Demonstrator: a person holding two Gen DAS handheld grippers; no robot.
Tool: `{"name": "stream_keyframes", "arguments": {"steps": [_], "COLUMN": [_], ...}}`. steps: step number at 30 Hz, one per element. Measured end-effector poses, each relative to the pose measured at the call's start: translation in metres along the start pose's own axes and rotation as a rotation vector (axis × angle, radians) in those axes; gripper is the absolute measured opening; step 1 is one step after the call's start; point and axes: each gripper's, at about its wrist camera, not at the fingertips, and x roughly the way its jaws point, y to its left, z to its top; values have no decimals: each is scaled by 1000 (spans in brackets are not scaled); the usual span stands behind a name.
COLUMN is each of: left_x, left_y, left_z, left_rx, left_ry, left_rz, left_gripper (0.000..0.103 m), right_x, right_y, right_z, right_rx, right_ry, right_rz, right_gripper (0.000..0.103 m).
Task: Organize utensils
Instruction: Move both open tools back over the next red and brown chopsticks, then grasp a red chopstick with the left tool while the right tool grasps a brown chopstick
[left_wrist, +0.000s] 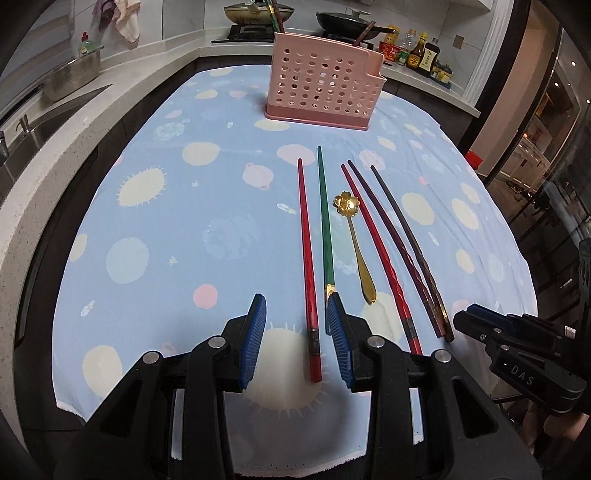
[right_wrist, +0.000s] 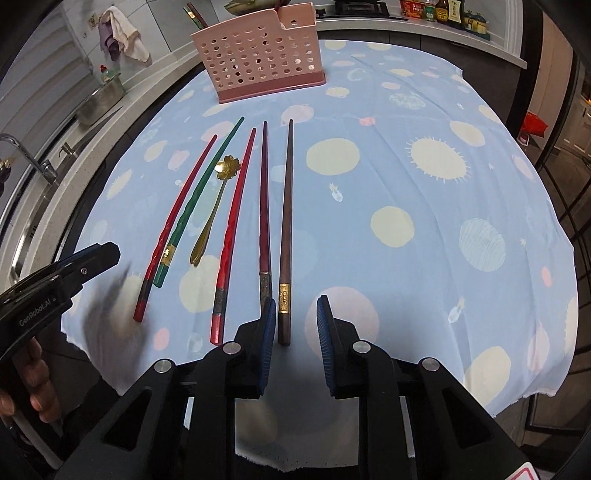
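Observation:
Several chopsticks and a gold flower spoon (left_wrist: 355, 236) lie side by side on the blue patterned cloth (left_wrist: 147, 229). A pink perforated utensil holder (left_wrist: 321, 83) stands at the far side, with chopsticks sticking out. My left gripper (left_wrist: 297, 304) is open; the near end of the left red chopstick (left_wrist: 307, 258) lies between its fingers, and the green chopstick (left_wrist: 325, 218) is by the right pad. My right gripper (right_wrist: 297, 306) is open around the near end of the brown chopstick (right_wrist: 286, 229). The spoon also shows in the right wrist view (right_wrist: 214, 206), as does the holder (right_wrist: 258, 55).
A sink and faucet (left_wrist: 33, 122) run along the left counter. A stove with pans (left_wrist: 255, 14) and sauce bottles (left_wrist: 421, 53) stand behind the holder. The cloth's near edge (right_wrist: 295, 461) hangs over the table's front.

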Motion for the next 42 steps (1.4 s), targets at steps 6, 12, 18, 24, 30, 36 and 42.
{"name": "stream_keyframes", "arguments": {"steps": [6, 12, 18, 24, 30, 36, 42], "left_x": [6, 13, 22, 30, 32, 32, 31], "left_y": [-2, -4, -3, 0, 1, 0, 2], "left_z": [-4, -9, -13, -17, -18, -20, -20], "left_rx": [3, 9, 0, 0, 10, 25, 19], "left_ry": [25, 58, 88, 118, 122, 112, 110], "left_rz": [-7, -14, -13, -10, 0, 6, -20], "left_gripper": [33, 33, 33, 32, 28, 15, 7], "right_x": [6, 12, 16, 19, 20, 21, 21], "right_y": [4, 6, 5, 6, 5, 8, 5], "right_z": [0, 1, 2, 2, 2, 2, 1], "right_rx": [-13, -22, -22, -27, -23, -39, -27], "right_ry": [15, 22, 31, 35, 35, 30, 28], "right_rz": [-2, -5, -4, -9, -10, -24, -21], "right_gripper": [17, 15, 13, 13, 12, 11, 7]}}
